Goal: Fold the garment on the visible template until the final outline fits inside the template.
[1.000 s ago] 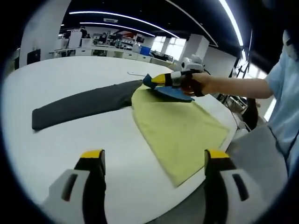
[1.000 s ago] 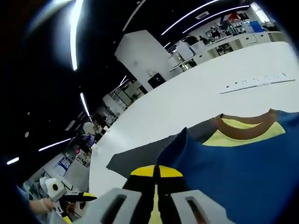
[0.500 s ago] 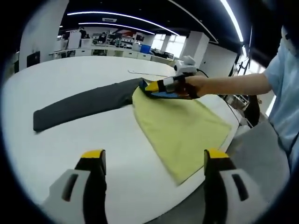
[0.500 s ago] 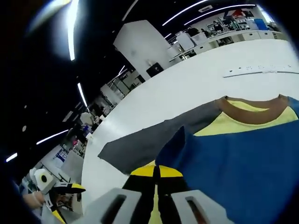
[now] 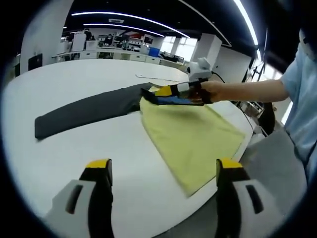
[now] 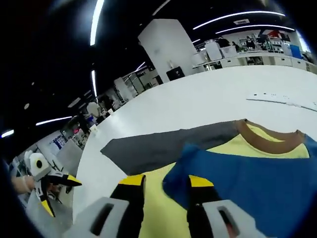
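While both grippers, left gripper (image 5: 157, 173) and right gripper (image 6: 162, 182), stand released, one garment (image 5: 188, 134) lies on one table (image 5: 74, 144)

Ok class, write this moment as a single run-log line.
left gripper: open, hovering over table | right gripper: open at blue sleeve | garment: sleeve folded onto yellow body, grey sleeve outstretched

The right gripper (image 6: 162, 184) opened its jaws and let go the blue sleeve (image 6: 237, 173) over the yellow garment body (image 5: 190, 136)

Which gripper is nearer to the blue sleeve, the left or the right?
Right. The right gripper is open around the blue sleeve edge; the left gripper hangs apart, across the yellow shirt body.
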Demonstrator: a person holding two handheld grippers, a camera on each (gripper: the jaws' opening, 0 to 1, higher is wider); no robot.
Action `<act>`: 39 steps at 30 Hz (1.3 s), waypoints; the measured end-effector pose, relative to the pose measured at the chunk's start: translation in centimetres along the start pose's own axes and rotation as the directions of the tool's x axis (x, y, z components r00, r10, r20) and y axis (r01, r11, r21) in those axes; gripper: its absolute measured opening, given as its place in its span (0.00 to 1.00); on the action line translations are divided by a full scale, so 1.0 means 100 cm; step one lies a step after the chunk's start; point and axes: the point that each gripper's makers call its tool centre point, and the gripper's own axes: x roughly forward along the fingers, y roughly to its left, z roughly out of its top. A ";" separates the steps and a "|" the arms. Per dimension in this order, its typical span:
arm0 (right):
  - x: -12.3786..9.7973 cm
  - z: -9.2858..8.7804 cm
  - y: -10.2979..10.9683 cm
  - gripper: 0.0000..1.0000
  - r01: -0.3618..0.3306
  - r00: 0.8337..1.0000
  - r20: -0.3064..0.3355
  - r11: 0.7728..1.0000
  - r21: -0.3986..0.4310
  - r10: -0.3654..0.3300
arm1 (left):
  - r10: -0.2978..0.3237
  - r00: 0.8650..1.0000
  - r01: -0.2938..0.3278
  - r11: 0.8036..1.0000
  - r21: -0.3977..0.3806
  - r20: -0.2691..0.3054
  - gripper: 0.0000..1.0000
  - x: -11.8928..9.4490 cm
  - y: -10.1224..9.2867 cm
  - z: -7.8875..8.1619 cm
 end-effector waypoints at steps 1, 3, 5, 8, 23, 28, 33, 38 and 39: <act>-0.001 0.000 0.000 0.43 0.002 1.000 0.002 1.000 -0.006 -0.002 | 0.000 1.000 0.000 1.000 -0.001 0.000 0.84 0.000 0.000 0.000; -0.003 0.001 0.000 0.52 0.006 1.000 0.005 1.000 -0.022 -0.006 | 0.000 1.000 0.000 1.000 0.000 0.003 0.84 0.000 0.000 0.000; -0.007 0.003 -0.002 0.59 0.018 1.000 0.012 0.999 -0.038 -0.018 | -0.001 1.000 0.001 1.000 0.000 0.004 0.84 0.000 0.000 0.001; -0.013 0.006 -0.002 0.69 0.027 0.999 0.021 0.997 -0.068 -0.026 | -0.004 1.000 0.004 1.000 0.001 0.005 0.84 -0.001 -0.001 0.001; -0.033 0.000 -0.017 1.00 0.084 0.996 0.003 0.984 -0.158 -0.085 | -0.007 1.000 0.007 1.000 -0.008 0.009 0.84 -0.002 0.004 0.001; -0.043 0.001 -0.019 1.00 0.092 0.996 0.003 0.982 -0.164 -0.093 | 0.010 1.000 -0.010 1.000 -0.024 0.023 0.83 -0.004 0.013 0.005; -0.060 0.007 -0.015 1.00 0.085 0.996 0.029 0.986 -0.147 -0.081 | 0.108 0.994 -0.107 0.993 -0.050 0.030 0.78 -0.009 0.044 0.014; -0.082 0.015 -0.013 1.00 0.096 0.994 0.069 0.981 -0.166 -0.086 | 0.147 0.983 -0.133 0.983 -0.123 0.109 0.74 -0.015 0.065 0.032; -0.087 0.014 -0.014 1.00 0.100 0.994 0.069 0.980 -0.172 -0.089 | 0.151 0.983 -0.138 0.983 -0.122 0.107 0.74 -0.015 0.068 0.033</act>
